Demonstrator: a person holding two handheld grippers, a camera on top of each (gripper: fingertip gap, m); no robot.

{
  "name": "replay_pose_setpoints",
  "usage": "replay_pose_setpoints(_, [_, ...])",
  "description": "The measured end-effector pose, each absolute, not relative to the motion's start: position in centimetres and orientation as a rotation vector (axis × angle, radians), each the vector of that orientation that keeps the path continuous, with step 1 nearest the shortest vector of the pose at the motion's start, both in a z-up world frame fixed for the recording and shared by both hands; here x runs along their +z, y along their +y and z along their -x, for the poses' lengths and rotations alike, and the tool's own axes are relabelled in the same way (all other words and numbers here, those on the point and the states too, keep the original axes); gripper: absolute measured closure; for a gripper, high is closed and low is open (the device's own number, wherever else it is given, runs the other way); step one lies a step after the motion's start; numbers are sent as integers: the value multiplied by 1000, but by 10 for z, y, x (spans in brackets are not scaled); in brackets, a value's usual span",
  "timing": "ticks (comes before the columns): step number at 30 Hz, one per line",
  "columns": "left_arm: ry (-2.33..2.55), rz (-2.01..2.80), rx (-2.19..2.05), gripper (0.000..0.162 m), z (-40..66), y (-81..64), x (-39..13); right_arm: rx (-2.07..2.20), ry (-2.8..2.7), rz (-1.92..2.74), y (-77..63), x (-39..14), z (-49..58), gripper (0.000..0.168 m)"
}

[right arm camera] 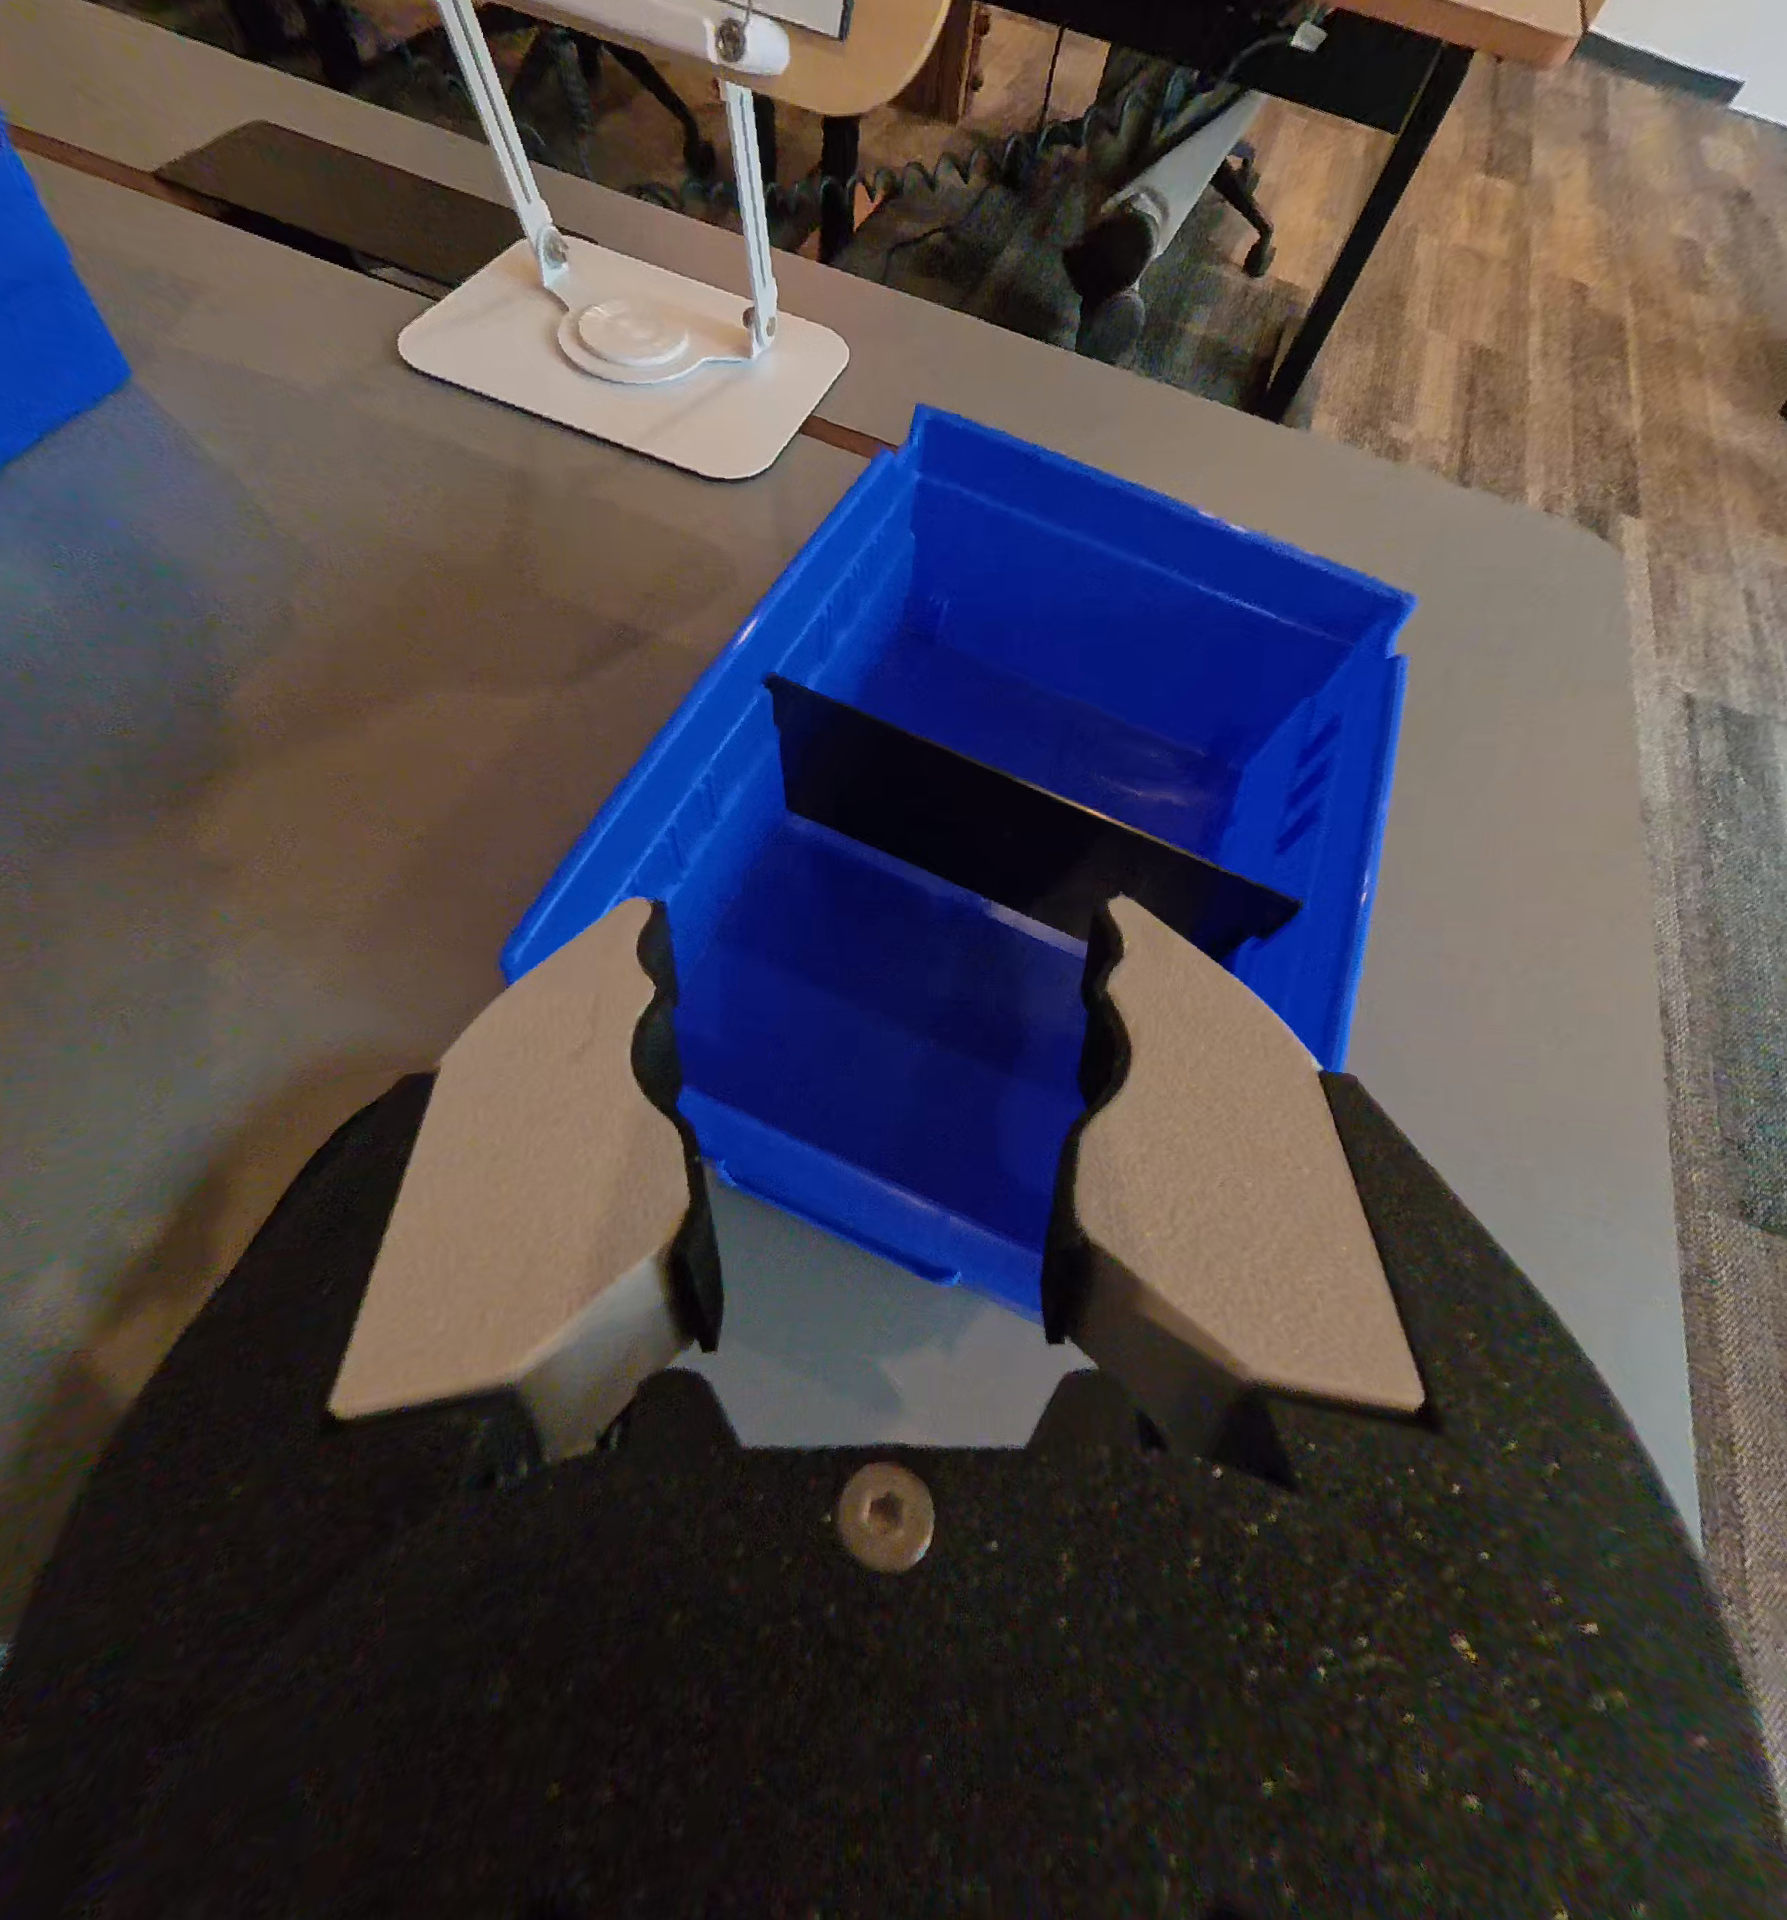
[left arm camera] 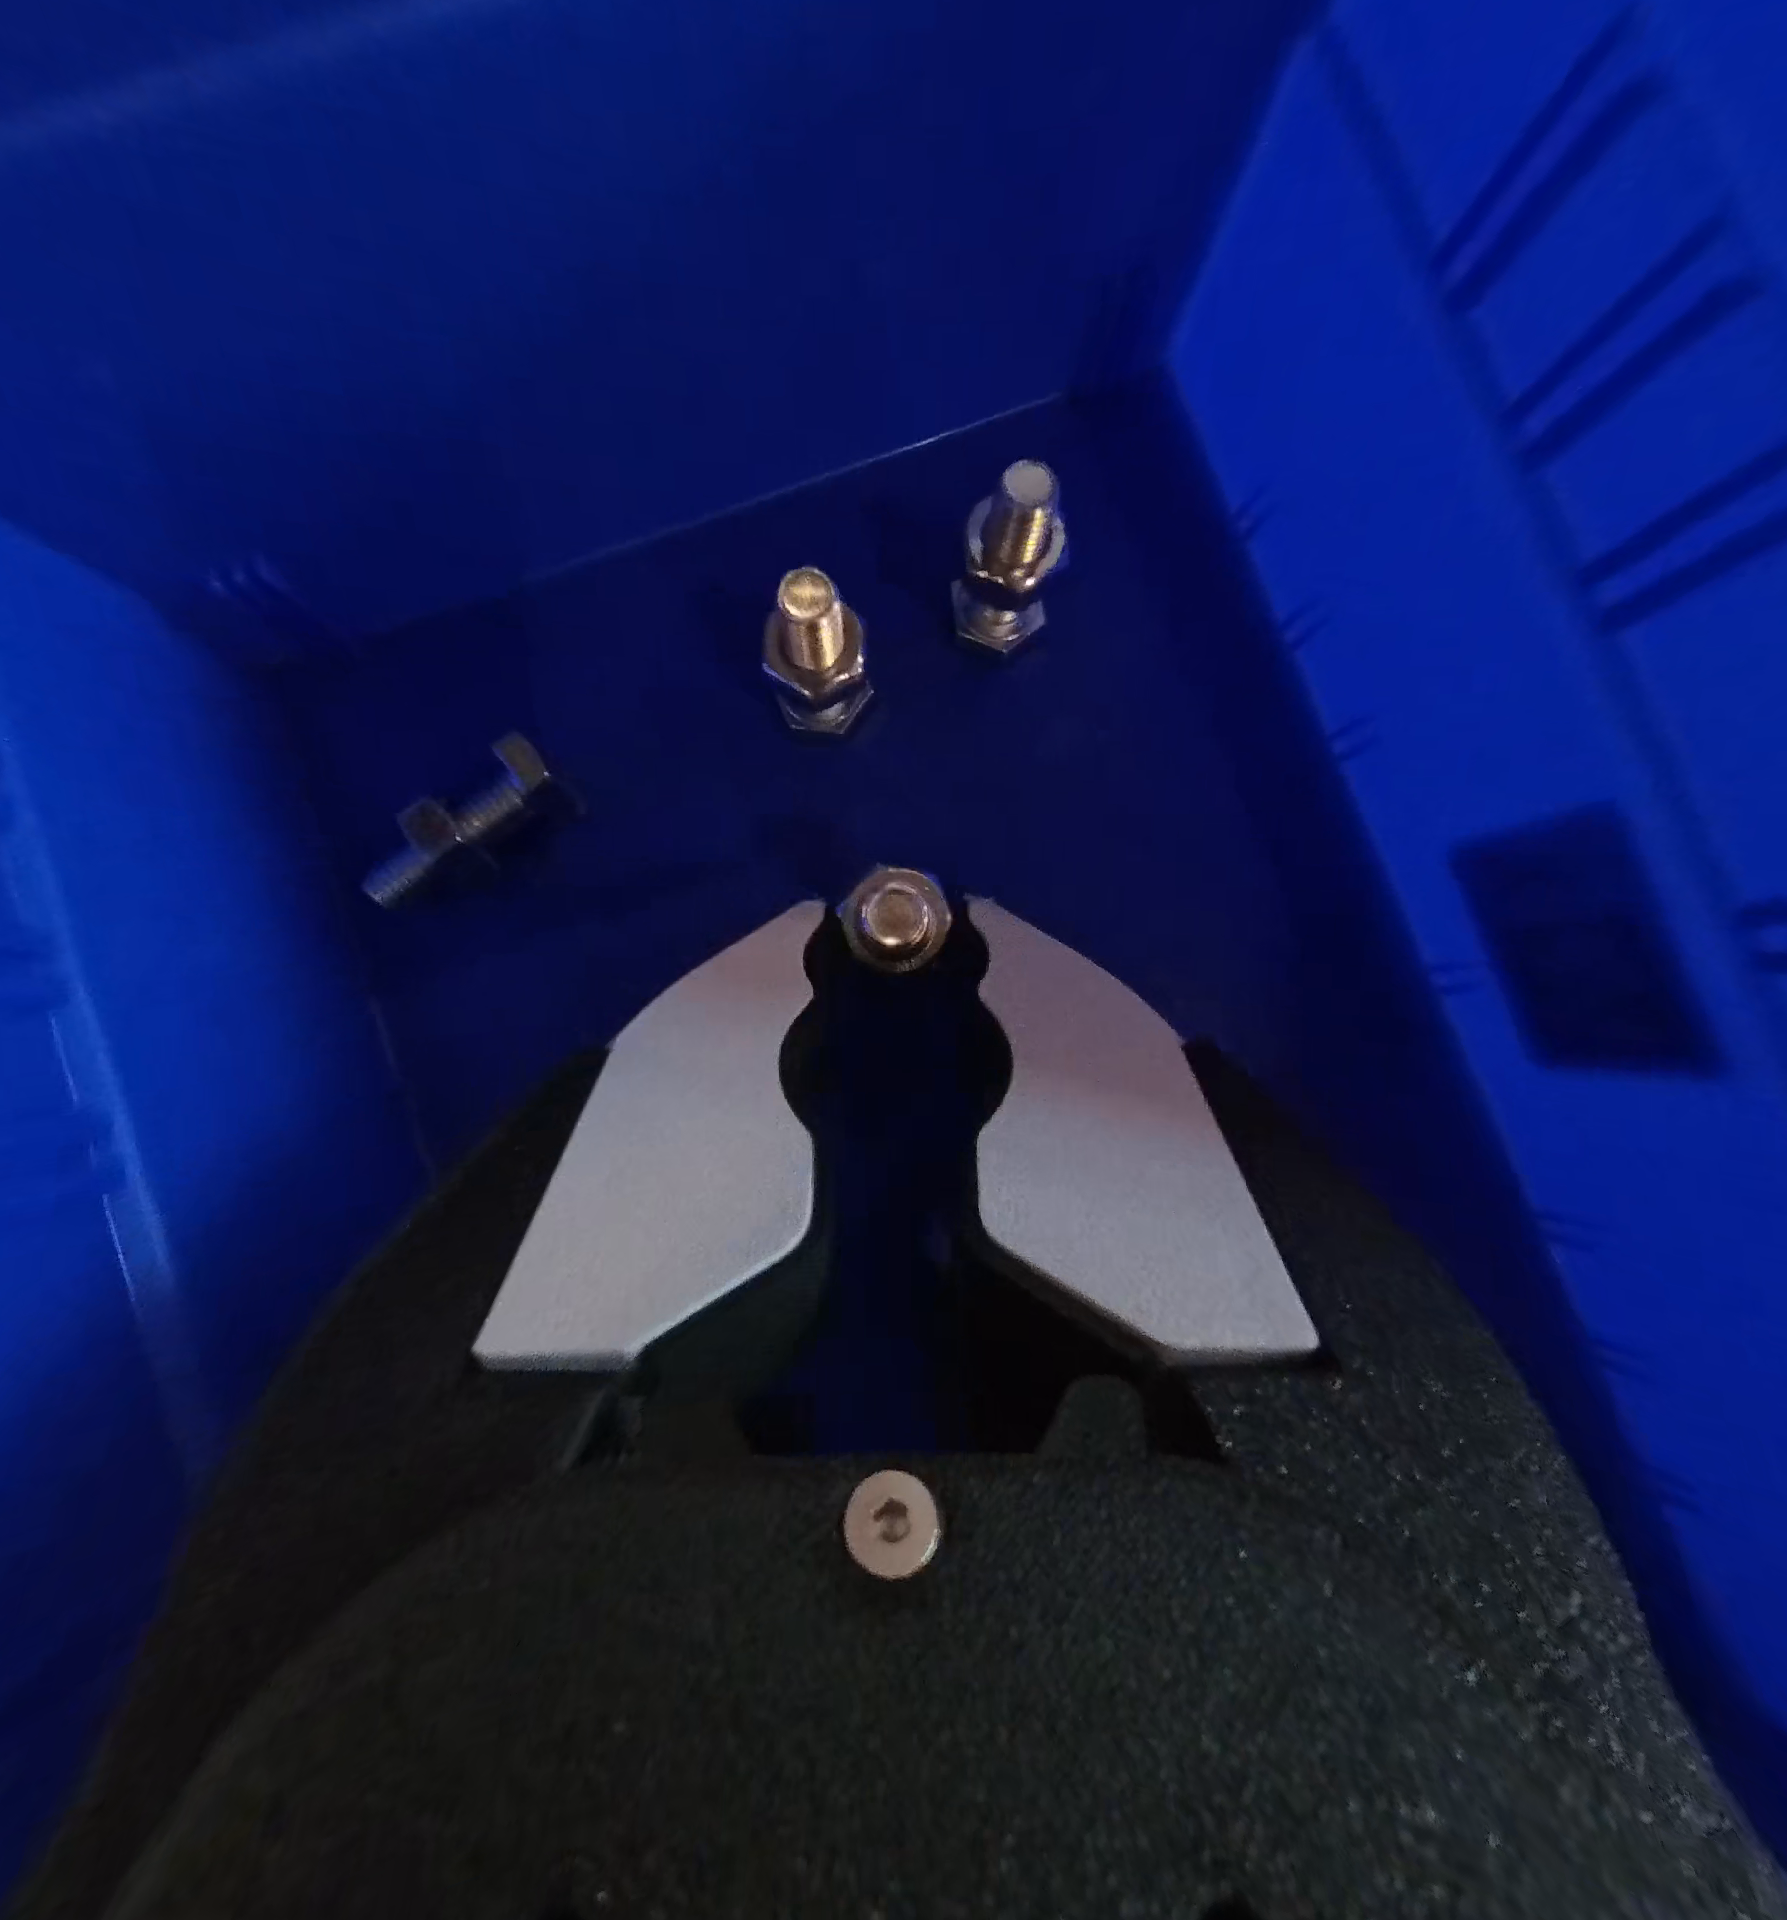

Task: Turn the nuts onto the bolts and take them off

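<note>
Left wrist view first: we see the left claw (left arm camera: 899,925) reaching down inside a glossy blue plastic bin (left arm camera: 660,312), its matte silver fingers (left arm camera: 681,1122) with wavy black inner edges narrowed around the threaded end of an upright steel bolt (left arm camera: 894,920), pinching it at the tips. Two more bolts stand on their hex heads on the bin floor beyond, each with a nut and washer threaded low on the shank: the middle bolt (left arm camera: 816,649) and, near the ribbed right wall, the far bolt (left arm camera: 1014,556). To the left a fourth bolt (left arm camera: 468,826) lies on its side in shadow with a nut on its shaft. The claw's body is a grainy black material with a round socket screw (left arm camera: 891,1527) set in it.

Right wrist view next: we see the right claw (right arm camera: 873,935) spread wide and holding nothing, poised above a second blue bin (right arm camera: 1367,727) on the smooth grey table (right arm camera: 349,727). A flat black divider (right arm camera: 972,800) splits this bin into two compartments. Behind it sits a white rounded lamp base (right arm camera: 640,364) with slim arms, and another blue bin (right arm camera: 6,301) shows at the left edge.
</note>
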State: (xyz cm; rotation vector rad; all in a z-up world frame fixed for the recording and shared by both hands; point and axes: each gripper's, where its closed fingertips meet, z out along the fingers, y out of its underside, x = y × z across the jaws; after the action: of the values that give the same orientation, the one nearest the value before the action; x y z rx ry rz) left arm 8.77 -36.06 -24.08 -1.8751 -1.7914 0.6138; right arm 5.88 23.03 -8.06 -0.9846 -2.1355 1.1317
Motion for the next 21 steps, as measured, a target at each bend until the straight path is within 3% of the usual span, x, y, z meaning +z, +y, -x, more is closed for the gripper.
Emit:
replay_pose_setpoints(5, [-1705, 1910, 676, 141, -96, -348, -215, 1179, -2176, 920, 210, -74, -64, 103])
replay_pose_setpoints(12, [-1280, 2009, 738, 142, -111, -248, -121, 1485, -2341, 616, 120, -52, -93, 117])
replay_pose_setpoints(17, [-845, 2110, 557, 142, -141, -128, -85, 1700, -2531, 59, 42, -39, -143, 129])
replay_pose_setpoints(21, [-548, 2181, 285, 142, -177, -49, -89, 1576, -2570, -665, 12, -46, -187, 135])
